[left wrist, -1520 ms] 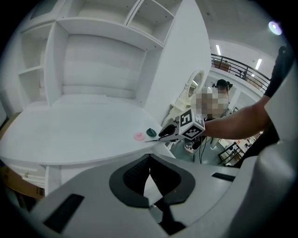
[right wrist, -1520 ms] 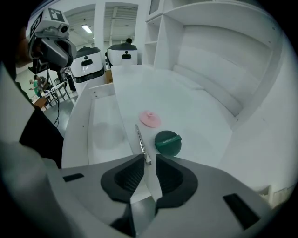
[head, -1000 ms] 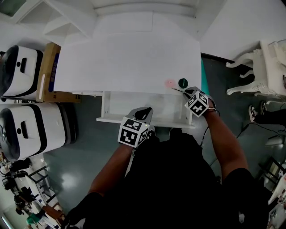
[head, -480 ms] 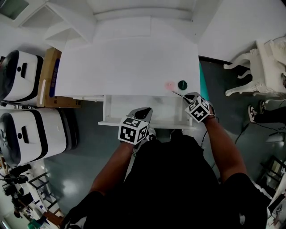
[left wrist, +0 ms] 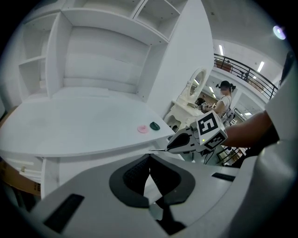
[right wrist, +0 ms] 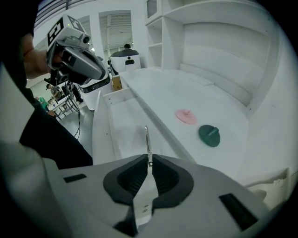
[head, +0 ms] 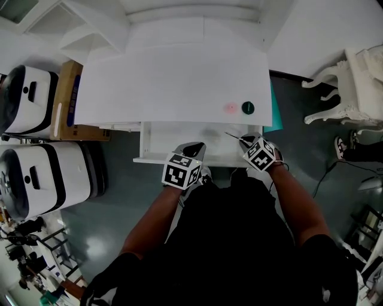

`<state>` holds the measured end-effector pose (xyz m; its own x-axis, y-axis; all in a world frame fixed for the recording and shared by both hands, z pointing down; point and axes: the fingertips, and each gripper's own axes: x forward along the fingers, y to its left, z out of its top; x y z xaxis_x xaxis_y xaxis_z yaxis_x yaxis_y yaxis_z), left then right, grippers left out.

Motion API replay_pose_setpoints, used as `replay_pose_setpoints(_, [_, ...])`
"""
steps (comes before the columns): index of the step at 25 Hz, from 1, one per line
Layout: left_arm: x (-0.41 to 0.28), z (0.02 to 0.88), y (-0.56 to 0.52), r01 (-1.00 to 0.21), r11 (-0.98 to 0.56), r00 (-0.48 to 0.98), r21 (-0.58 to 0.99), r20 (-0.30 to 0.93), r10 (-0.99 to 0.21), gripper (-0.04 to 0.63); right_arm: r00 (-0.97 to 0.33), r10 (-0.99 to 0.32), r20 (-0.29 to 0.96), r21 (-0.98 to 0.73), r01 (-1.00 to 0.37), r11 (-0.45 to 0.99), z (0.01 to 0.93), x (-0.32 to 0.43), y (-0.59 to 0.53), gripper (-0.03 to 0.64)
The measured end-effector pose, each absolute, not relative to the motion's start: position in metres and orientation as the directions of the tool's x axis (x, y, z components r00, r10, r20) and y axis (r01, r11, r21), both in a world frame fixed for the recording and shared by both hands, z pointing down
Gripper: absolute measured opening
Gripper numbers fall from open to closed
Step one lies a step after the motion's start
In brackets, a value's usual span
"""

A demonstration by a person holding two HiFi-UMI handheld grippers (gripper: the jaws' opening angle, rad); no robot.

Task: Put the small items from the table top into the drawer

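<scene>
a white bench (head: 173,83) with a shelved hutch (head: 197,15) at its back edge stands on a dark grey floor (head: 114,209). its drawer (head: 179,138) is pulled out from under the front edge, toward the person.

nearest the person, the left gripper (left wrist: 149,158) sits at the drawer's front lip. its fingers are drawn together at the tips and no item shows between them. it looks parked there, perhaps to steady the drawer, though i cannot tell whether it touches the lip.

a little further in, the right gripper (right wrist: 149,162) tilts down over the right part of the open drawer. its fingers are narrow and pinch a thin metal strip (right wrist: 147,144), which may be tweezers or a file. the strip stands out straight beyond the fingertips, clamped at its near end, with its free end above the drawer's white floor and just short of the bench's front edge. held this way, it seems ready to be lowered and let go inside, so this step looks close to done.

beyond the front edge, near the front right corner of the bench top, lie a pink disc (right wrist: 186,115) and a green disc (right wrist: 209,135), close beside each other and flat. both are well apart from either pair of fingers, so they appear to be the work left.
</scene>
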<state>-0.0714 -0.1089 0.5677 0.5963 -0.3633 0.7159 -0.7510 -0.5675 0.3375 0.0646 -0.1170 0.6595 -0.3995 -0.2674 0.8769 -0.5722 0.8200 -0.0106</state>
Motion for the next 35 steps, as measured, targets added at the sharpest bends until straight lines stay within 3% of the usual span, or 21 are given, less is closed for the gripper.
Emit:
replay_pose_setpoints(11, [-0.088, 0.563, -0.099, -0.785, -0.522, 0.572, 0.334, 0.714, -0.403, 0.011, -0.390, -0.142, 0.910, -0.130, -0.592, 0.795, 0.724, 0.030, -0.113, 0.048])
replay_pose_setpoints(35, [-0.116, 0.557, -0.093, -0.828, -0.455, 0.533, 0.326, 0.708, -0.463, 0.011, -0.329, -0.007, 0.944, -0.181, -0.537, 0.824, 0.785, -0.001, -0.114, 0.049])
